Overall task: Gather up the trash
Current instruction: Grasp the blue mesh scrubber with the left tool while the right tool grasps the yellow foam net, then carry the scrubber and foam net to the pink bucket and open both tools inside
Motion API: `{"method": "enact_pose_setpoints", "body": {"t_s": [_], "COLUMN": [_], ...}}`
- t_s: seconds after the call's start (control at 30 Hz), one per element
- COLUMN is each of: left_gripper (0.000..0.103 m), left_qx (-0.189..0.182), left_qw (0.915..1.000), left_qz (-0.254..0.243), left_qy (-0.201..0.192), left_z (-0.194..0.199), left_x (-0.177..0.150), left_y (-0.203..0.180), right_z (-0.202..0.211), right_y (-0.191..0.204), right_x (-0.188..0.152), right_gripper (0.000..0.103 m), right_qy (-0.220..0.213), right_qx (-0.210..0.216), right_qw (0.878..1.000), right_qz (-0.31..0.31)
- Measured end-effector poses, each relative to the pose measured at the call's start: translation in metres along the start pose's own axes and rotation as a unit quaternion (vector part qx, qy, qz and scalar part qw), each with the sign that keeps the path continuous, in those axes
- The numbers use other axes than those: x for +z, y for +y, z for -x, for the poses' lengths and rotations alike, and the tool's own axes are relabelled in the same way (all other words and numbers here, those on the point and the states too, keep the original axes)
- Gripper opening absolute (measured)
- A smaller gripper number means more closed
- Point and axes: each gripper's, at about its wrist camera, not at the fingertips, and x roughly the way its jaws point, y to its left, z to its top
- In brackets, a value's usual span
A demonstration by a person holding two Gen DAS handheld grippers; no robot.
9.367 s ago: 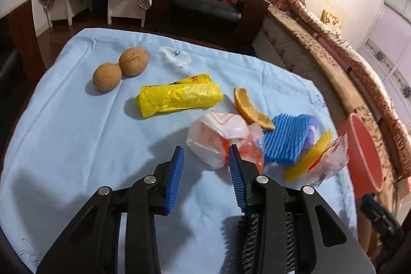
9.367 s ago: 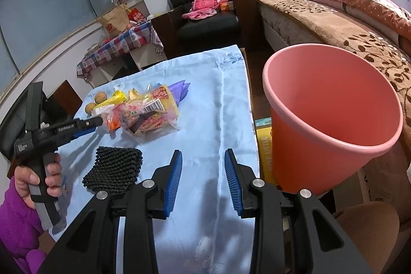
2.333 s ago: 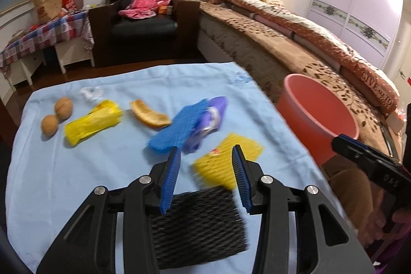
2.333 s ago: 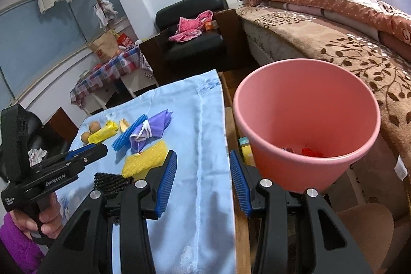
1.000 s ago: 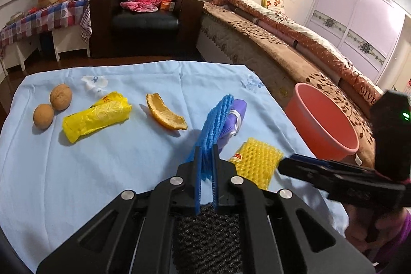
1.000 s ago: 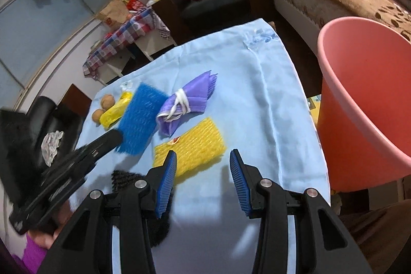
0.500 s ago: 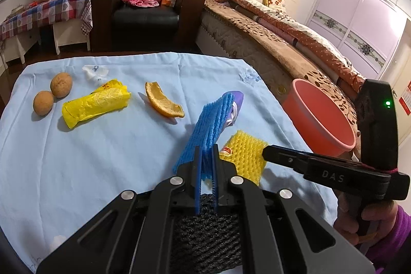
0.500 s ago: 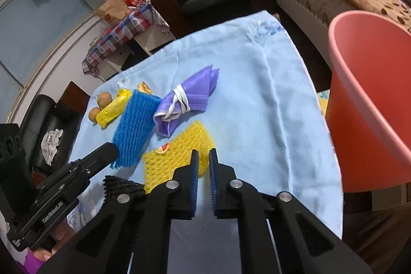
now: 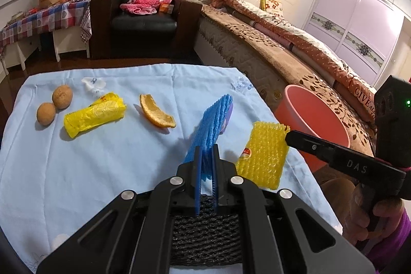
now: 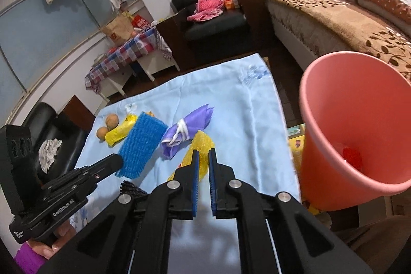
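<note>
A home bedroom, seemingly lived-in: quilted bed [image 9: 295, 37], black armchair [image 9: 146, 14], wardrobe doors [image 9: 359, 25].

Dim warm indoor light, ceiling lamp glare top right in left view. Soft shadows under items on blue tablecloth [image 9: 77, 166]. Strong fisheye bending, black vignette corners (both views). Focus mostly sharp.

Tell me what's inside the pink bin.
In the right wrist view, the pink bin shows something small and red low inside. The near wall hides the rest of the bottom, so anything else in there cannot be seen.
</note>
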Motion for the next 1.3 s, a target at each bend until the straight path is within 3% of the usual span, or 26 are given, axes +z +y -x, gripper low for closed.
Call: {"method": "enact_pose_setpoints", "body": {"t_s": [0.7, 1.3], "left_gripper": [0.006, 0.006], "left_qx": [-0.007, -0.006], "left_qw": [0.9993, 0.9983], "left_qz": [-0.030, -0.052], "left_qy": [-0.020, -0.025], "left_z": [0.008, 0.007], "left_x": [0.020, 0.033], "left_y": [-0.027, -0.052], "right_z": [0.051, 0.090], "right_y": [-0.067, -0.137], "right_x": [0.022, 0.024], "right_gripper": [0.007, 0.007], "right_qy": [-0.073, -0.129], "right_qx": [-0.025, -0.052], "right_qw": [0.994, 0.977], "right_qz": [-0.081, -0.159]}}
